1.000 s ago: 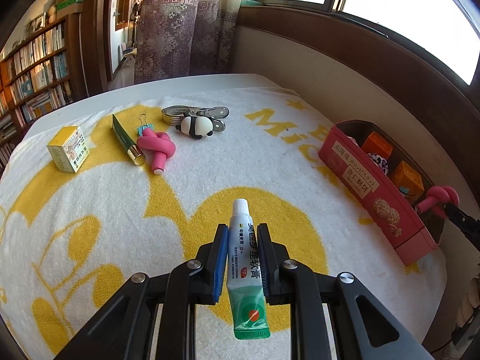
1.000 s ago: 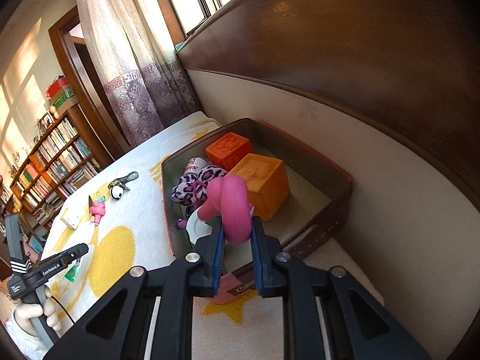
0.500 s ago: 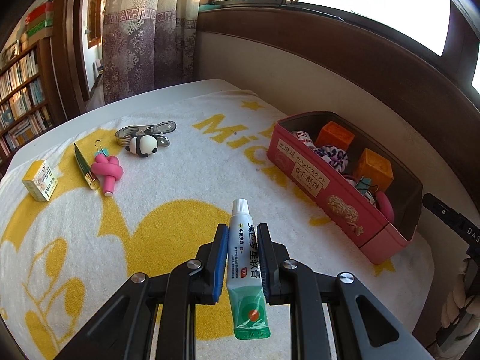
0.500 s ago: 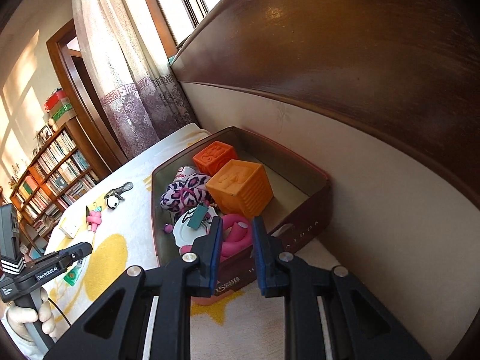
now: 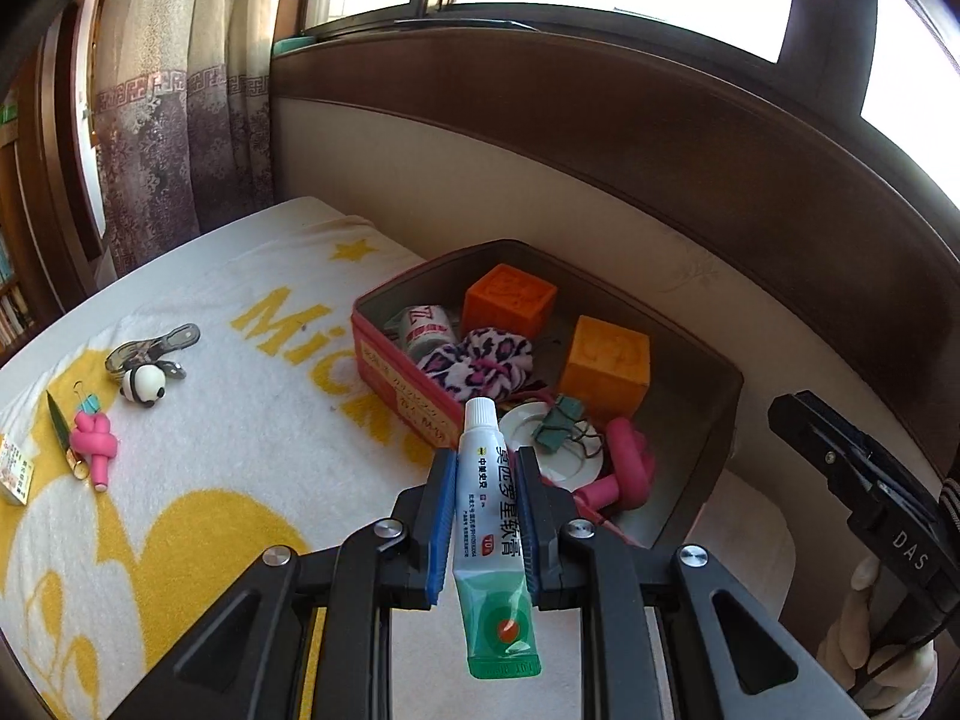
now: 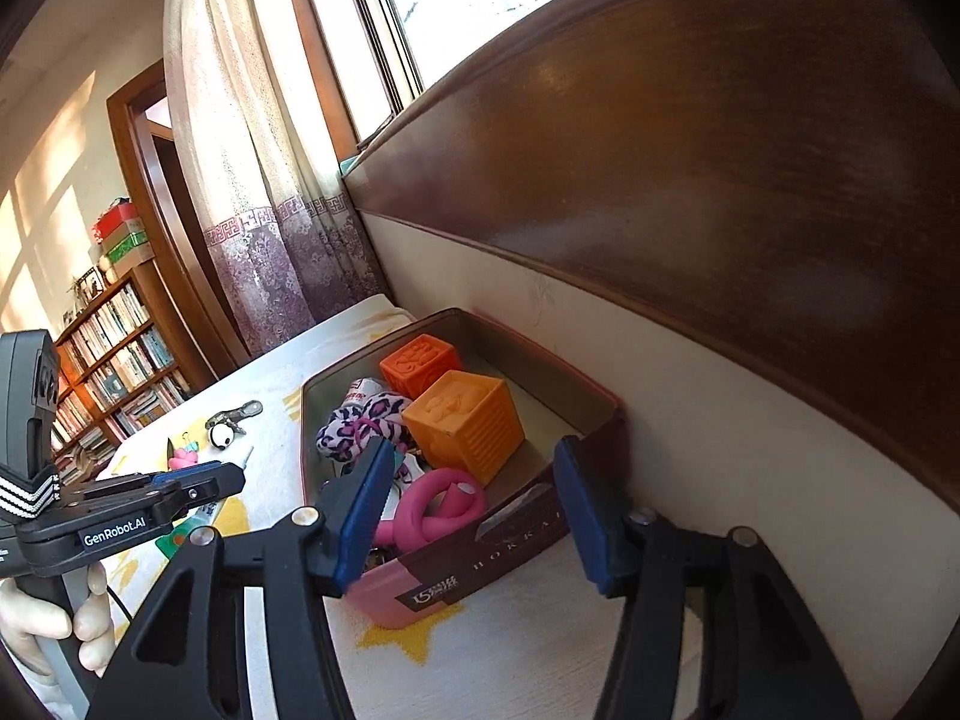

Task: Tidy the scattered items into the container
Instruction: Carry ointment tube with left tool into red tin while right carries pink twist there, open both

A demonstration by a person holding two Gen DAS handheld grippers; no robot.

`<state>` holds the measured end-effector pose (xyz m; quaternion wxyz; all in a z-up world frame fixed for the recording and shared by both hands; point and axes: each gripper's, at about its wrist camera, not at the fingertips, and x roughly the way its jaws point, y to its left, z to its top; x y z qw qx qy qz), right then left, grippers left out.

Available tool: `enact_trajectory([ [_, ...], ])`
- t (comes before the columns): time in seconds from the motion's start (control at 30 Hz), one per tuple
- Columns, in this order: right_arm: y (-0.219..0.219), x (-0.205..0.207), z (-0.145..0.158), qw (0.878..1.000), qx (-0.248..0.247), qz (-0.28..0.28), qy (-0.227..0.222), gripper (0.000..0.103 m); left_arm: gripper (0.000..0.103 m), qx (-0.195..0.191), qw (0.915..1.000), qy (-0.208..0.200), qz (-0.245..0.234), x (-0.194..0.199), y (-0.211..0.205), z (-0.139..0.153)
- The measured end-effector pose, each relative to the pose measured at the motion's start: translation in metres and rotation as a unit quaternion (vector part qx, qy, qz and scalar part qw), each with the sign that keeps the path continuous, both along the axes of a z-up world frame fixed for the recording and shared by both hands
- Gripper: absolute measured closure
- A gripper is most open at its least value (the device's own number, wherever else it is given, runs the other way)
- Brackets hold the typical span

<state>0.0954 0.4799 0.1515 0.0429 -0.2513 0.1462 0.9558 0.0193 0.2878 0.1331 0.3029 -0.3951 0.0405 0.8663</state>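
My left gripper is shut on a white and green ointment tube, held just in front of the pink box. The box holds two orange cubes, a leopard scrunchie, a small jar, a white dish with a teal clip and a pink knot toy. My right gripper is near the box's close end, its jaws opening with nothing between them; the pink knot toy lies in the box beyond them. Loose on the towel: a second pink knot, a panda clip, a green pen and a yellow packet.
A yellow and white towel covers the bed. A padded wall with dark wood trim runs right behind the box. Curtains and a bookshelf stand at the far left. A person's hand grips the left tool's handle.
The right gripper dropped the pink knot toy into the box and spread its jaws. The left gripper carried the tube from mid-towel toward the box, which now looms close.
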Motion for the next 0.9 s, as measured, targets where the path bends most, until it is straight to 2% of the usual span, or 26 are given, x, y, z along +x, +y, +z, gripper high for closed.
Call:
enact_trajectory([
  [0.13, 0.001, 0.006, 0.007, 1.0, 0.006, -0.006, 0.015, 0.043, 0.083, 0.013, 0.9995, 0.011, -0.027, -0.001, 0.028, 0.007],
  [0.3, 0.006, 0.006, 0.005, 1.0, -0.007, -0.016, 0.012, 0.043, 0.082, 0.042, 0.9981, -0.013, -0.043, -0.008, 0.044, 0.003],
  [0.4, 0.005, 0.004, 0.002, 1.0, -0.011, -0.013, 0.006, 0.043, 0.082, 0.038, 0.9981, -0.016, -0.046, -0.007, 0.045, -0.001],
  [0.63, 0.0, 0.002, -0.002, 1.0, -0.01, -0.007, -0.001, 0.043, 0.082, 0.041, 0.9985, -0.037, 0.003, -0.017, 0.014, -0.014],
  [0.8, -0.007, 0.001, -0.004, 1.0, -0.006, 0.0, -0.006, 0.04, 0.082, 0.024, 0.9982, -0.036, 0.041, -0.019, -0.01, -0.026],
  [0.83, -0.01, 0.0, -0.005, 1.0, -0.004, 0.003, -0.008, 0.039, 0.073, 0.024, 0.9977, -0.04, 0.049, -0.02, -0.016, -0.029],
  [0.87, -0.012, -0.001, -0.005, 1.0, -0.002, 0.006, -0.008, 0.039, 0.052, 0.026, 0.997, -0.044, 0.058, -0.021, -0.022, -0.033],
  [0.9, -0.015, -0.001, -0.005, 1.0, 0.0, 0.008, -0.009, 0.039, 0.042, 0.032, 0.9962, -0.044, 0.068, -0.021, -0.029, -0.034],
])
